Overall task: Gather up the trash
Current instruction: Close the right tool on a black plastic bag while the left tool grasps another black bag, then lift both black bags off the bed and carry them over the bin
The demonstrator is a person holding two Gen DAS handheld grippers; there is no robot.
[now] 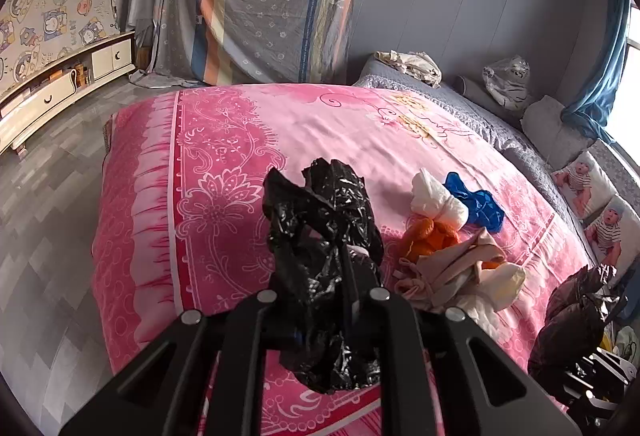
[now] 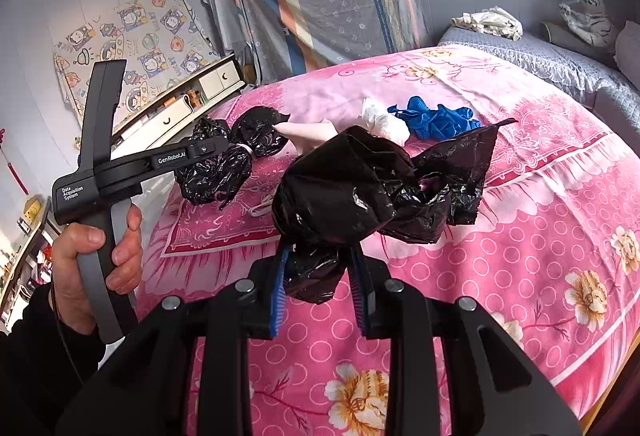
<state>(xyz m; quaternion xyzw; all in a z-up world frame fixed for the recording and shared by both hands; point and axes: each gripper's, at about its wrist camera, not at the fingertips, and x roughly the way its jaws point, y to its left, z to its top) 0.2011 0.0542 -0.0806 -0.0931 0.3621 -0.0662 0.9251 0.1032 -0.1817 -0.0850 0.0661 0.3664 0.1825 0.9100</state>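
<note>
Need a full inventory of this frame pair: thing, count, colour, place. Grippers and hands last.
black trash bag: 1, black, lifted over the bed, held at two ends
blue glove: 1, blue, on the bedspread
white wad: 1, white, touching the blue glove
orange item: 1, orange, in the pile
beige cloth: 1, beige, front of the pile
bedspread: 1, pink floral, over the bed
left gripper: shut on the bag
right gripper: shut on the bag
left hand: on the handle

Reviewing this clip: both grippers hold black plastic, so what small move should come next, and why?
Probably draw the two grippers apart to open the black bag: left gripper and right gripper each pinch bunched plastic, while the trash pile lies loose on the bed.
</note>
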